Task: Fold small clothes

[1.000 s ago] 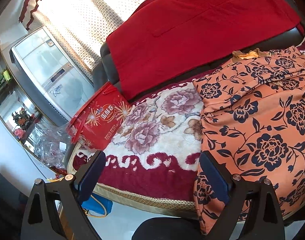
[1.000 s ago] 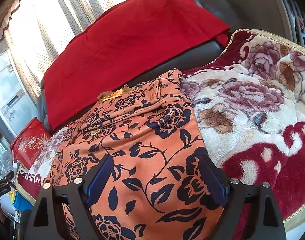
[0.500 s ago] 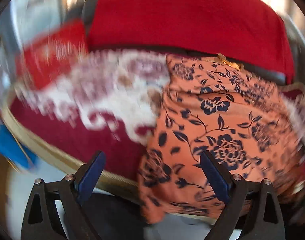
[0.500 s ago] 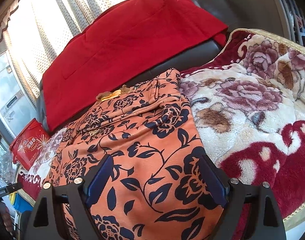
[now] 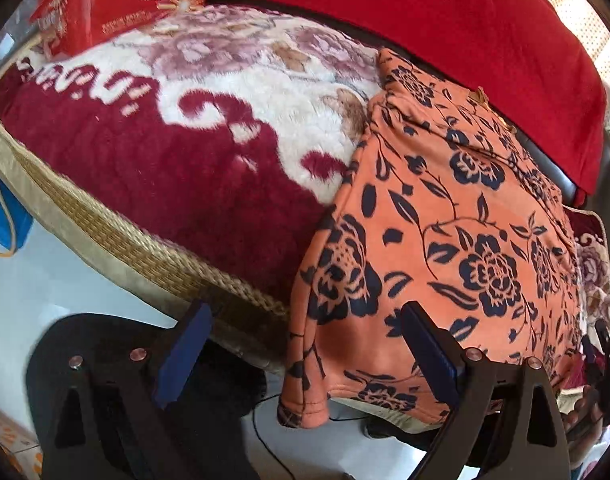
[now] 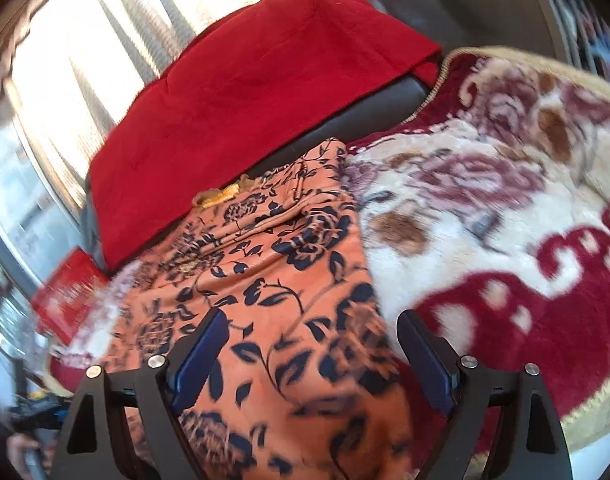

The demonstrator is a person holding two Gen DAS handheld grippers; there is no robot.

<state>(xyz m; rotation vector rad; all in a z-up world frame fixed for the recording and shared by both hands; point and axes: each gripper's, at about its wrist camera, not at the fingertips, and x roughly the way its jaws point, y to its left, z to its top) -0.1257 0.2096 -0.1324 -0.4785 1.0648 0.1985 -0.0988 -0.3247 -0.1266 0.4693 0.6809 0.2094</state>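
Note:
An orange garment (image 5: 445, 240) with dark blue flowers lies spread on a plush floral blanket (image 5: 193, 128), its near hem hanging over the front edge. My left gripper (image 5: 305, 348) is open just in front of that hanging hem, at the garment's left corner, with nothing between its fingers. In the right wrist view the same garment (image 6: 273, 292) runs from the sofa back toward me. My right gripper (image 6: 309, 356) hovers open above its near part, close to the right edge. Its pads do not press the cloth.
A red cloth (image 5: 445, 28) covers the dark sofa back (image 6: 369, 116). A red printed box (image 5: 117, 0) stands at the blanket's far left. A blue bag (image 5: 5, 216) hangs beside the sofa, over pale floor (image 5: 65, 280). Curtains (image 6: 77, 64) glow behind.
My left gripper has dropped, tilted downward and rolled, coming to the garment's hanging front hem. My right gripper has shifted a little across the garment; both stay open.

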